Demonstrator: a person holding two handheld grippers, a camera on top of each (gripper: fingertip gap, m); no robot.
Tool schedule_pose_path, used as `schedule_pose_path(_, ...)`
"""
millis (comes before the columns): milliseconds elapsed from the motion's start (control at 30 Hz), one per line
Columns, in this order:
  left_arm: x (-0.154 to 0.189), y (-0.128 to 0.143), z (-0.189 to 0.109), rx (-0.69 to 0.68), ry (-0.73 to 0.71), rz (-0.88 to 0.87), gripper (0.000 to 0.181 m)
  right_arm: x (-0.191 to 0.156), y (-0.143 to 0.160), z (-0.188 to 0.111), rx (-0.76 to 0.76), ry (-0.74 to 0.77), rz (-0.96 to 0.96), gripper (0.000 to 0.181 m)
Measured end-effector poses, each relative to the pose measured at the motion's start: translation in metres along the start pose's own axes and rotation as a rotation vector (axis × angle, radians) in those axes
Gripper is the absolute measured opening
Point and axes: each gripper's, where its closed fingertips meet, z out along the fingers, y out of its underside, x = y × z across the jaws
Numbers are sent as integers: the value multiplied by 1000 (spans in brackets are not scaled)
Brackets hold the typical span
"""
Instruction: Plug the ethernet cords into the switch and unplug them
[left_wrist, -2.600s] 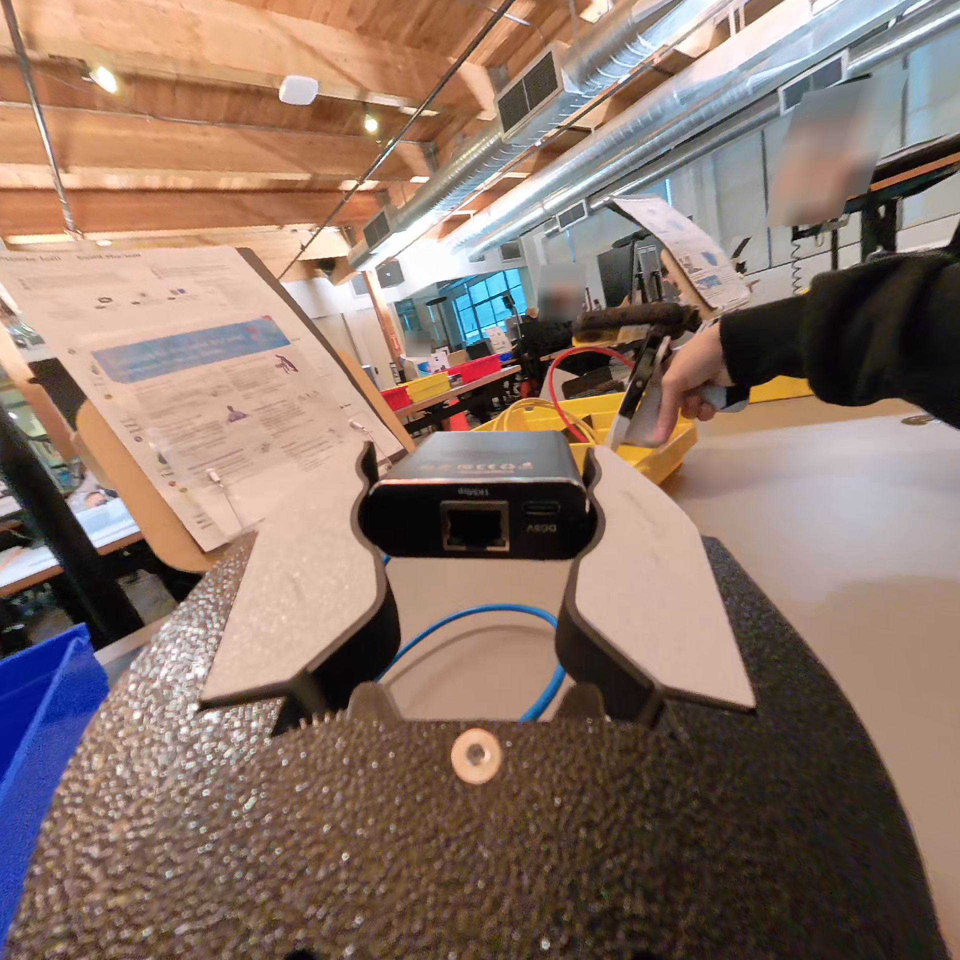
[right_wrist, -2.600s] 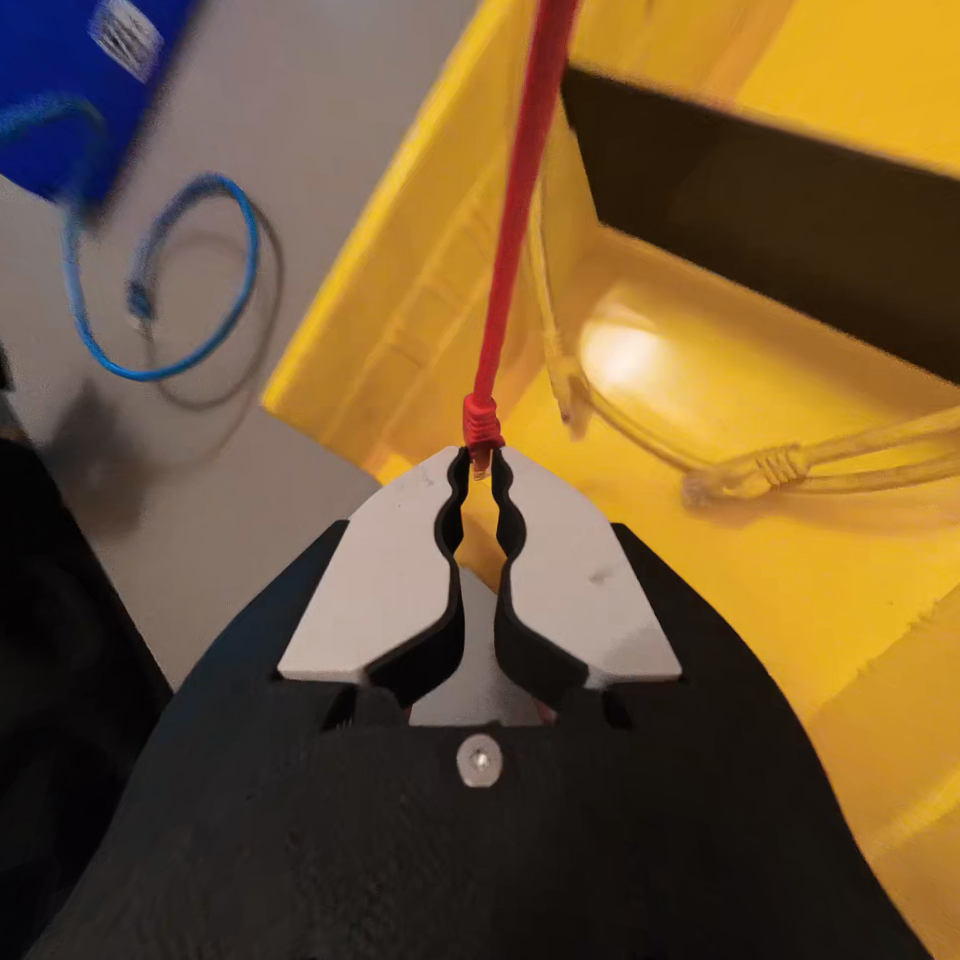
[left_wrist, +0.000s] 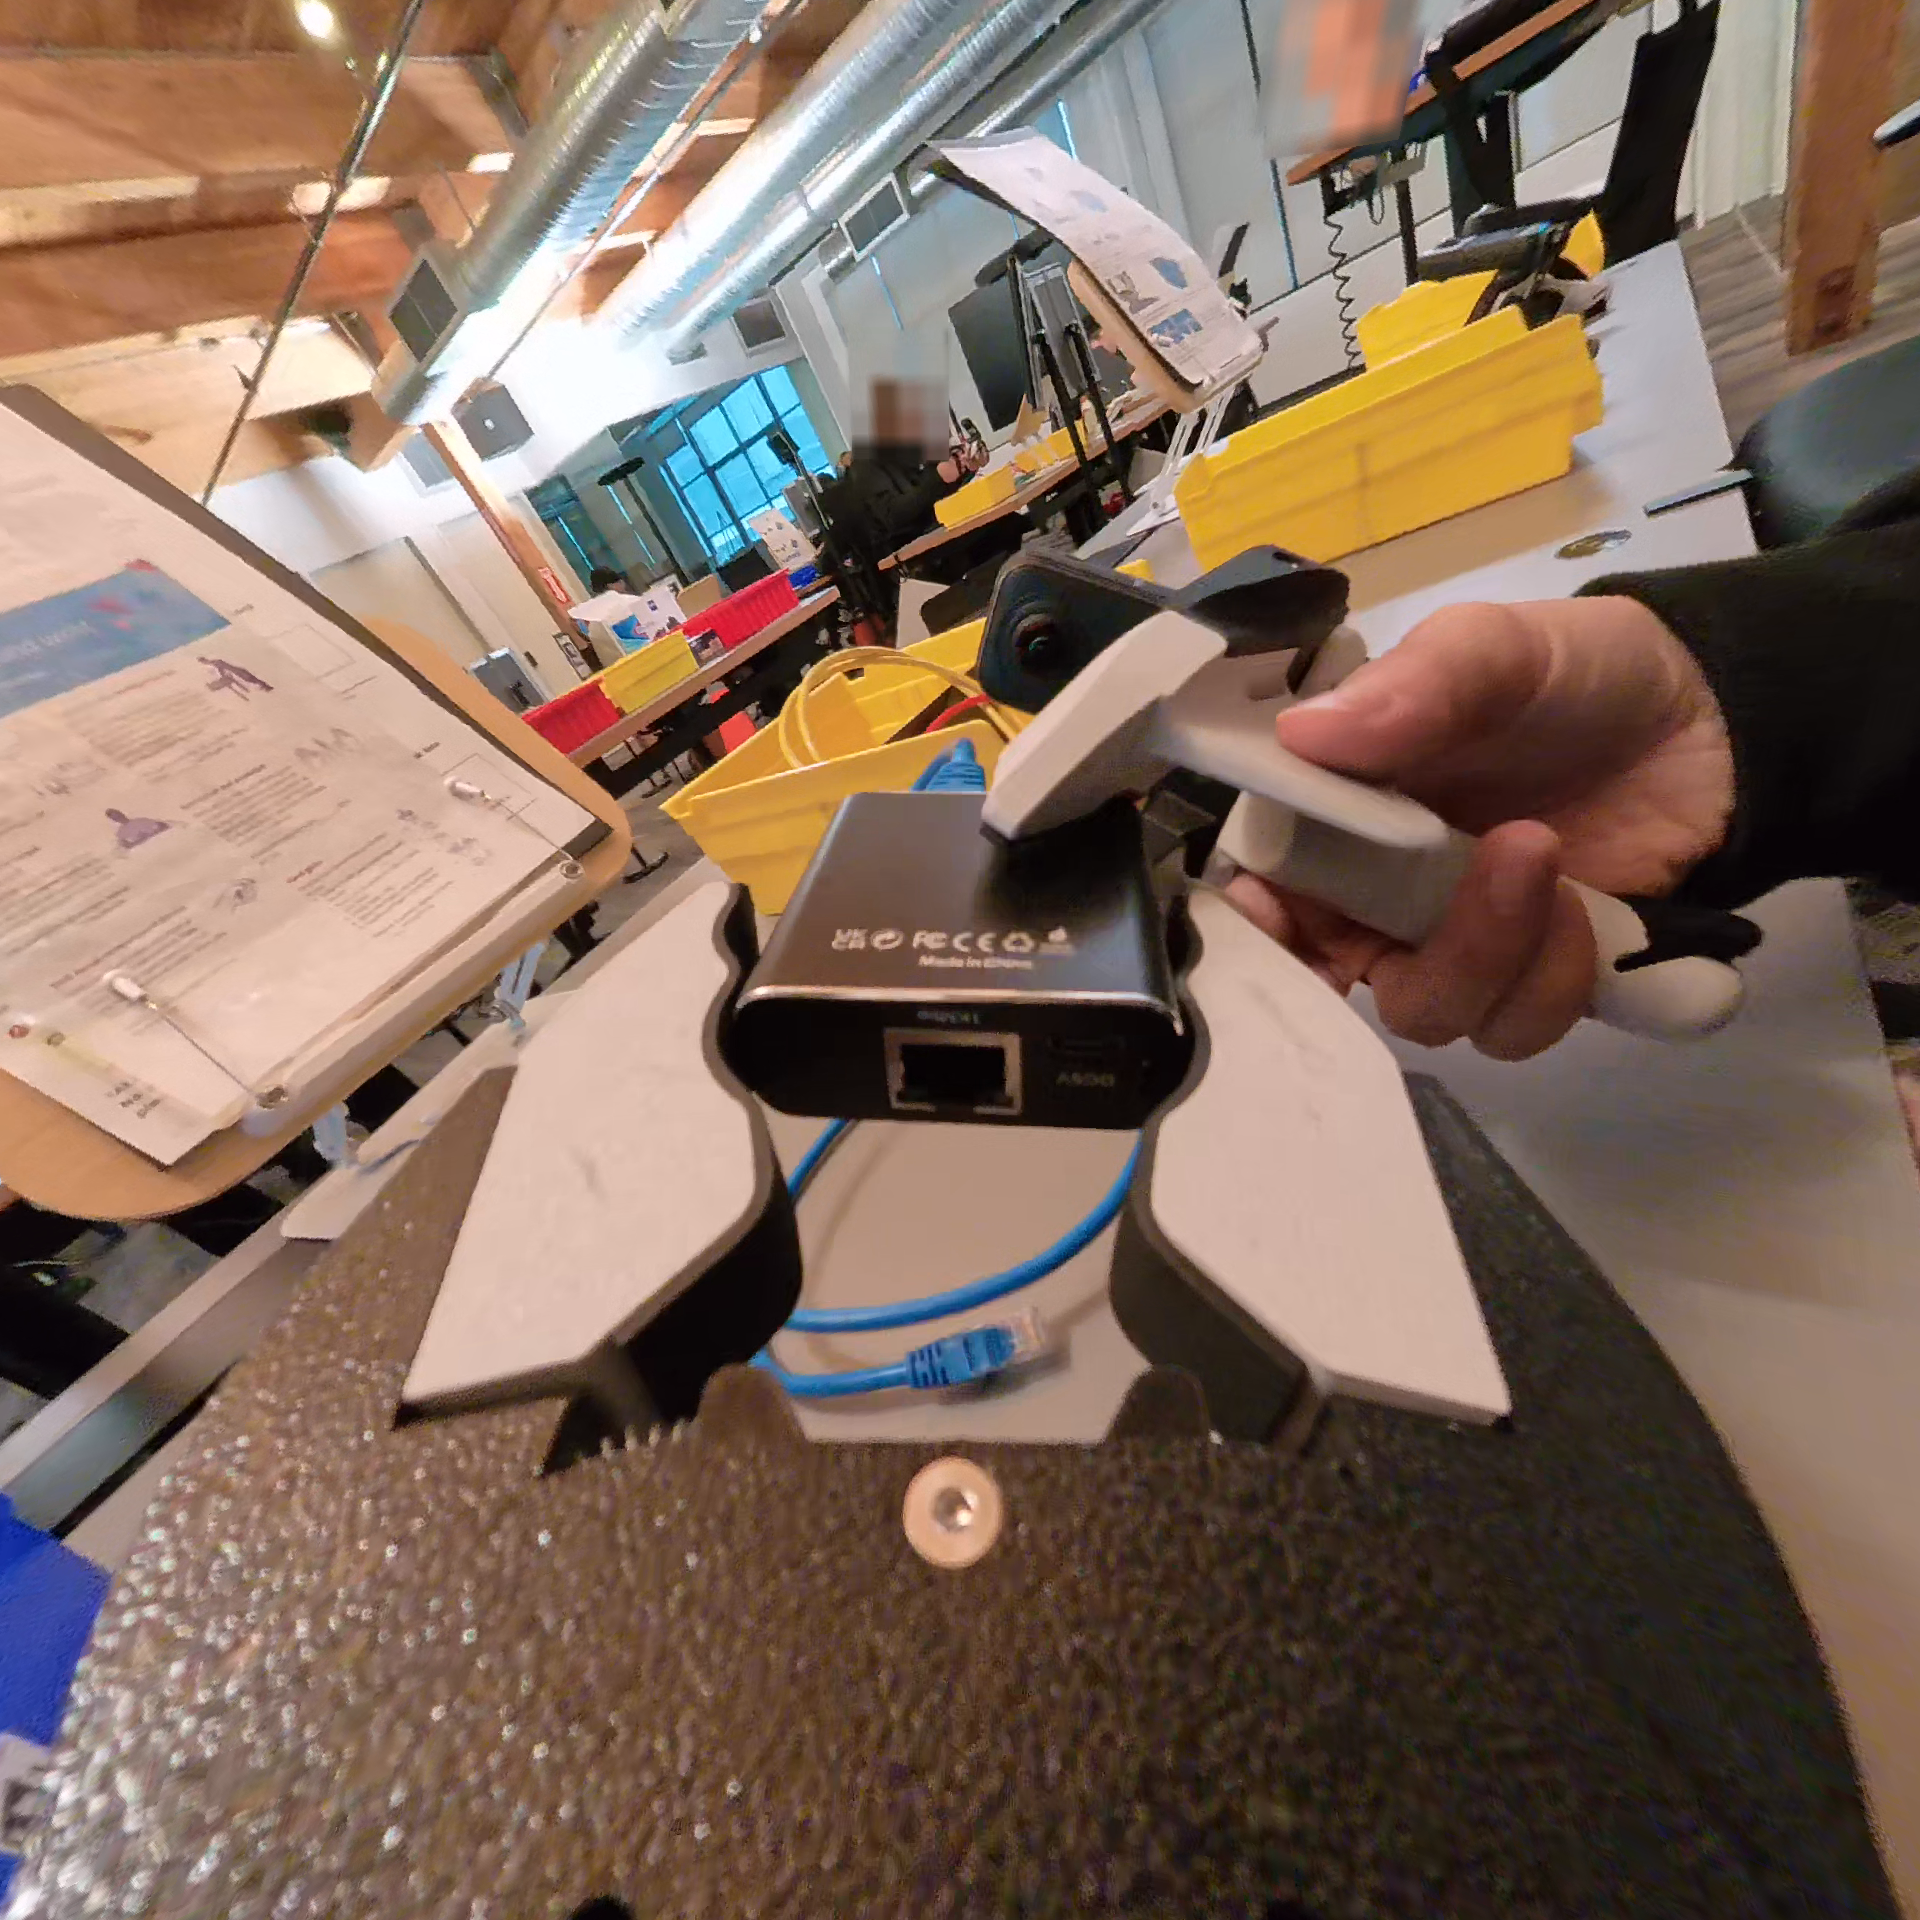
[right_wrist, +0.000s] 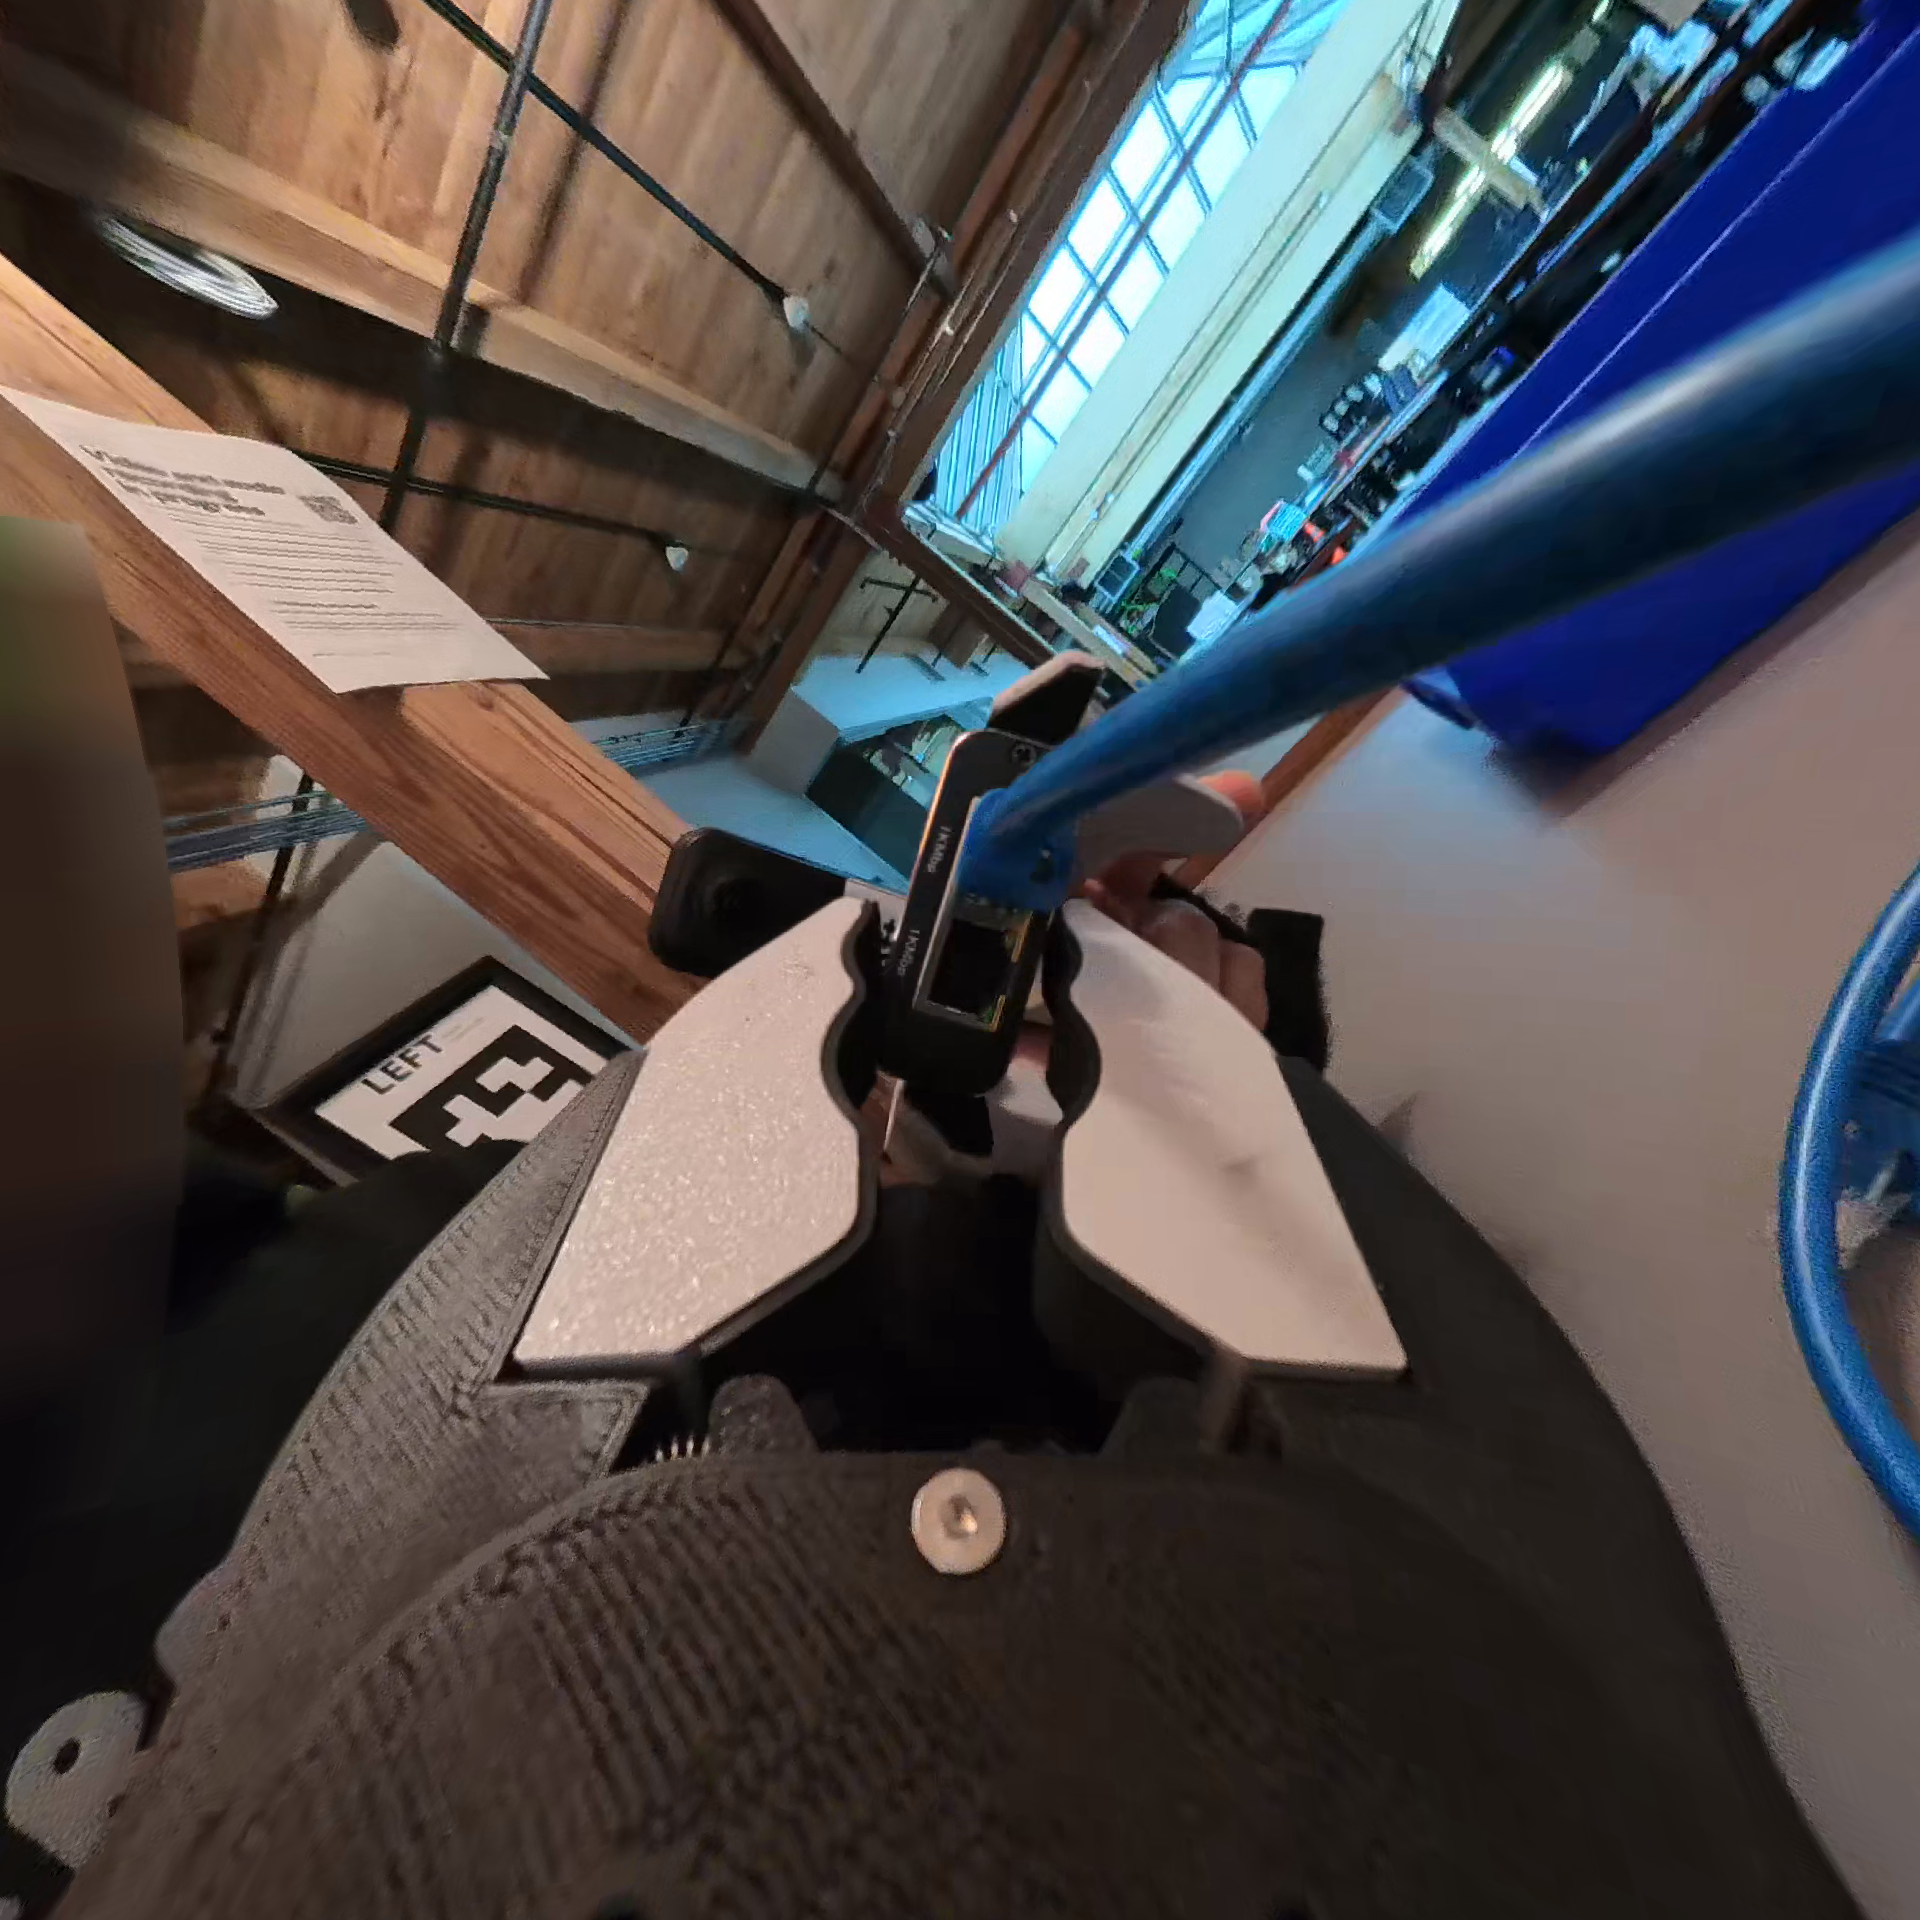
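Since the earlier frame my right gripper (left_wrist: 1023, 821) had left the yellow bin (left_wrist: 831, 790) and the red cord and come across to the switch (left_wrist: 961, 982), fingers spread around its far end. My left gripper (left_wrist: 961, 1023) pinched the switch, long axis pointing away. A blue cord (right_wrist: 1403, 623) was plugged into the upper far-end port, crowding the empty port (right_wrist: 961, 982) below.

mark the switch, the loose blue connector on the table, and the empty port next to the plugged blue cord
switch (left_wrist: 966, 914): left wrist view, top face.
loose blue connector (left_wrist: 961, 1359): left wrist view, ribbed boot.
empty port (right_wrist: 968, 982): right wrist view, socket opening.
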Motion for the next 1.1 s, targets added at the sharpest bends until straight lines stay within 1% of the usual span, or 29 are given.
schedule_pose_path(133, 1, 6, -1, -39, 1, 84, 74, 4, 5, 0, -62, 78, -87, 28)
schedule_pose_path(267, -2, -3, -6, 12, -29, 106, 73, -1, -2, -1, -31, 101, -86, 26)
schedule_pose_path(367, -5, -6, -9, 44, -55, 126, 64, -2, -8, -3, 8, 104, -70, 26)
schedule_pose_path(467, -6, -1, -7, 12, -54, 106, 63, 1, -9, -5, 9, 125, -79, 26)
schedule_pose_path(567, -6, -4, -6, 10, -54, 85, 64, -2, -11, -5, 23, 97, -79, 27)
schedule_pose_path(667, -9, -8, -7, 36, -48, 4, 64, -7, -14, -4, 34, 86, -123, 30)
schedule_pose_path(733, -14, -9, -10, 53, -55, -31, 64, -11, -22, -8, 81, 76, -131, 36)
schedule_pose_path(800, -19, -9, -13, 65, -62, -51, 64, -4, -30, -16, 123, 118, -118, 36)
schedule_pose_path(867, -19, -9, -14, 64, -60, -46, 64, -1, -36, -21, 161, 120, -102, 29)
schedule_pose_path(933, -17, -9, -12, 55, -58, -29, 64, -3, -41, -21, 205, 104, -81, 30)
schedule_pose_path(967, -16, -8, -11, 46, -59, -18, 64, -5, -40, -20, 206, 88, -75, 29)
schedule_pose_path(1033, -15, -6, -9, 30, -60, -1, 64, -4, -36, -16, 183, 108, -76, 30)
schedule_pose_path(1100, -15, -5, -8, 26, -65, -4, 64, -3, -37, -15, 202, 129, -89, 25)
